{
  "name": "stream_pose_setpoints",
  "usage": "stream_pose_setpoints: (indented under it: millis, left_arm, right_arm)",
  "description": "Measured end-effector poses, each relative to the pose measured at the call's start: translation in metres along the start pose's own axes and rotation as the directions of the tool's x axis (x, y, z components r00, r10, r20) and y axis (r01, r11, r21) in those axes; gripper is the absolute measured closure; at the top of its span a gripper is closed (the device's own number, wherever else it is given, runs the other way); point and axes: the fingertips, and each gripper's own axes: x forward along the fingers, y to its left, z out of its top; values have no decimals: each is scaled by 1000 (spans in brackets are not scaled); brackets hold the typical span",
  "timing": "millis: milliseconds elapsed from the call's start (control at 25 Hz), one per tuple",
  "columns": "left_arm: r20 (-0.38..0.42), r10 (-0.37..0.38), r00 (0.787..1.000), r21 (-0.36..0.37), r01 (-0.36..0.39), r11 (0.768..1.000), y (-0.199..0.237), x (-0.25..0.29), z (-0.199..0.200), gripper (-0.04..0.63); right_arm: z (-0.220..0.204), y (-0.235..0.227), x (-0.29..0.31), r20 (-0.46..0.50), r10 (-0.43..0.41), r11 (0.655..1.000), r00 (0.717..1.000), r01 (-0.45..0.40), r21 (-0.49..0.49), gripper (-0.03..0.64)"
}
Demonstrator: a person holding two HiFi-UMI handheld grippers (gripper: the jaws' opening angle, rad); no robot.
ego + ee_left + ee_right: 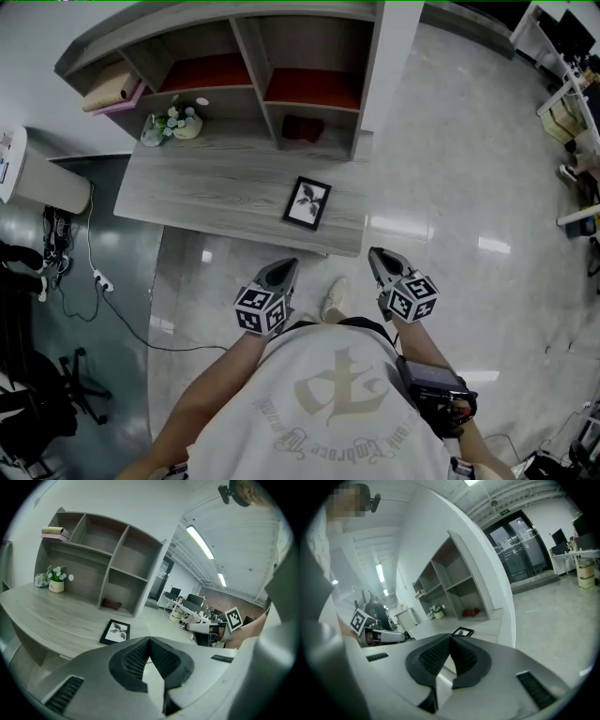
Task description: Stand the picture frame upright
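Note:
A black picture frame [307,202] with a leaf print lies flat on the grey wooden desk [206,187], near its front right part; it also shows as the frame [115,632] in the left gripper view and the frame [462,632] in the right gripper view. My left gripper [281,270] hovers over the floor just short of the desk's front edge, shut and empty. My right gripper [380,260] is to its right, level with the desk's right end, also shut with nothing between its fingers. Neither touches the frame.
A shelf unit [272,75] stands at the back of the desk, with a small flower pot [186,122], a dark red object [302,127] in a lower cubby and a roll [111,89] on top left. Cables [103,281] trail on the floor at left. Office desks [572,84] stand far right.

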Motion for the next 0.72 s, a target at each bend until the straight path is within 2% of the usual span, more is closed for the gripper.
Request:
stream_pose_setpoints:
  millis: [480, 720]
  left_arm:
    - [-34, 20, 999, 29, -19, 999, 8, 60, 37, 586]
    - [-16, 43, 999, 45, -42, 998, 6, 79, 58, 586]
  right_arm:
    - [33, -52, 39, 10, 14, 1000, 1000, -14, 11, 612]
    - [43, -58, 54, 0, 70, 998, 998, -70, -6, 612]
